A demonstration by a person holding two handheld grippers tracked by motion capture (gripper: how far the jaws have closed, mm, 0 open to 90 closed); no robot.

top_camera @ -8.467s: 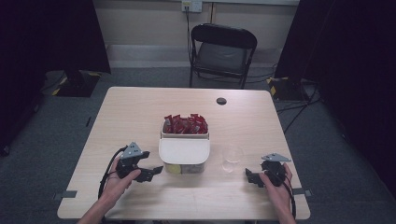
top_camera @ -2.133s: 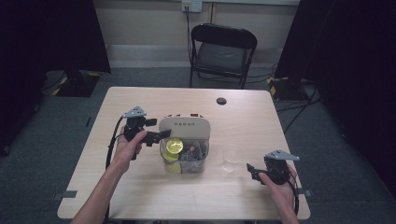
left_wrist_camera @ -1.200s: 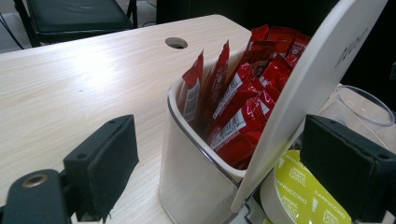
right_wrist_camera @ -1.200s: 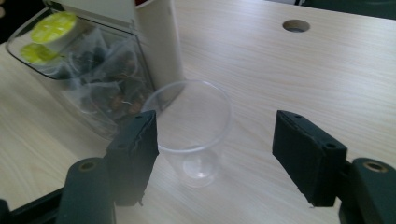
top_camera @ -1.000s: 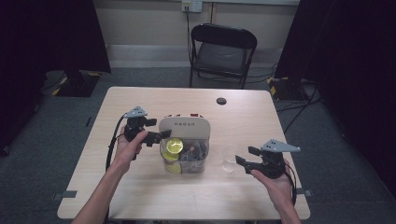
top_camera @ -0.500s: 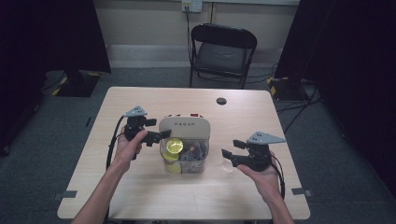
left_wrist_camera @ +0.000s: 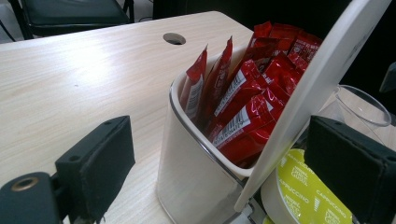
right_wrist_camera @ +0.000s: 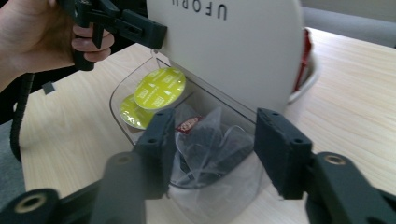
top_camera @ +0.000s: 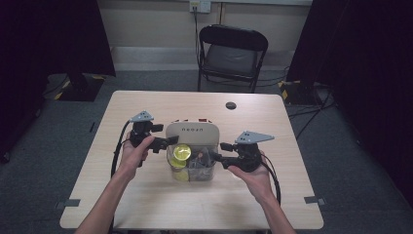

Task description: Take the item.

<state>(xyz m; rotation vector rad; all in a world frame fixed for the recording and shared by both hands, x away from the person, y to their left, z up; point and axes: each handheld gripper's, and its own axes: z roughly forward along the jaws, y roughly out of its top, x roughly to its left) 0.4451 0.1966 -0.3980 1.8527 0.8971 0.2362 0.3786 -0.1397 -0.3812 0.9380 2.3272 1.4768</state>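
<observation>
White lid is held up at its edge by the left claw; the right claw, half open and closing, is poised over the teabags.

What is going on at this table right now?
A person works a container with two hand-held grippers. The left gripper holds its white lid tipped up, showing yellow capsules and tea bags in the clear front section and red sachets behind. The right gripper, whose jaws have just been closing, stands open at the tea bags, gripping nothing yet.
</observation>
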